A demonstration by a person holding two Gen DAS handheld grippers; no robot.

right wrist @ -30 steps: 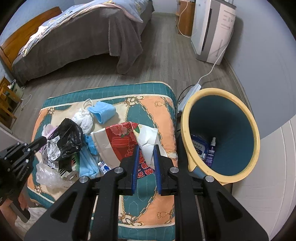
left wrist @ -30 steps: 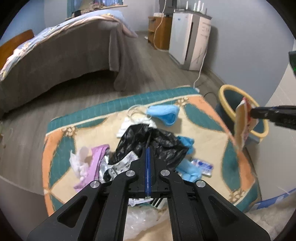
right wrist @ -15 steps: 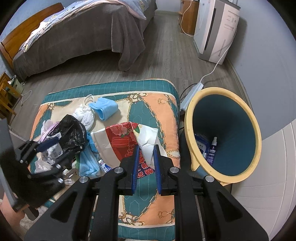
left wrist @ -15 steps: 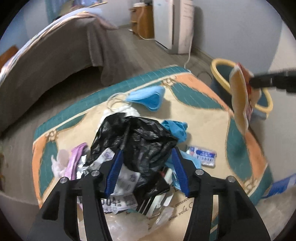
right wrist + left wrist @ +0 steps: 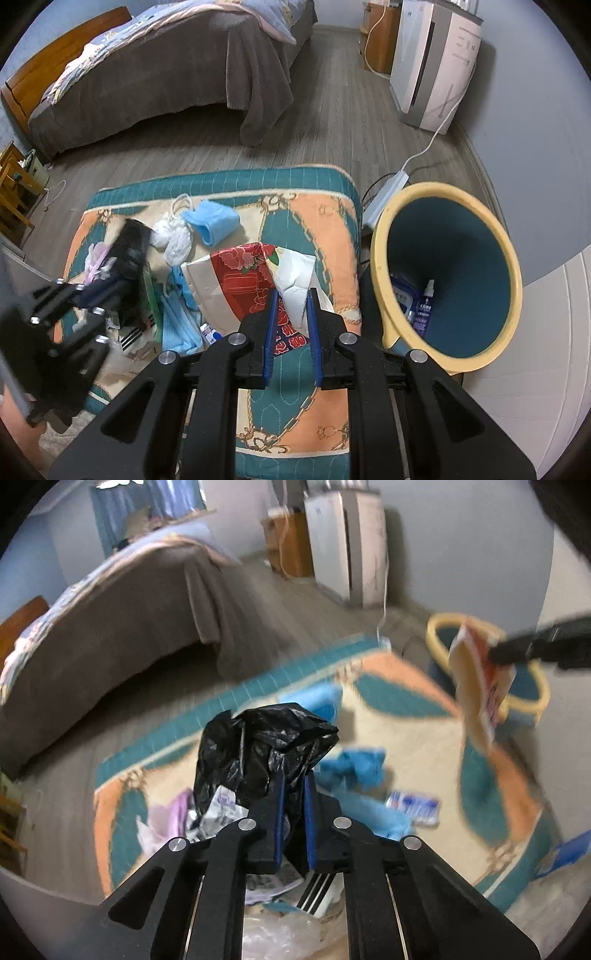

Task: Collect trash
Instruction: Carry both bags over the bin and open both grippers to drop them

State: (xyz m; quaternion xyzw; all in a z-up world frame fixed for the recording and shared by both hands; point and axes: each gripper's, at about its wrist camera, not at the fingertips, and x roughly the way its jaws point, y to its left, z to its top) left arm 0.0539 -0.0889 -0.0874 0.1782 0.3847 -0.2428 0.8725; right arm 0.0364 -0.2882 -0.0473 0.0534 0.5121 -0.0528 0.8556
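- The left gripper (image 5: pixel 292 775) had its jaws pinched on the black bag (image 5: pixel 264 746) above the quilted mat (image 5: pixel 306 413); loose scraps tucked under it could spill.
- The right gripper (image 5: pixel 290 297) gripped the floral wrapper (image 5: pixel 255 280), which could snag the bin (image 5: pixel 513 295) rim.
- Only the right wrist view showed bottles inside the bin.

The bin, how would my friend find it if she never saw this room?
Start at the patterned cushion covered in trash, then look just past its right edge, beside the grey wall. The bin stands there on the floor: round, with a yellow rim and dark teal inside. It is the only open container around, with a small spray bottle lying at its bottom.
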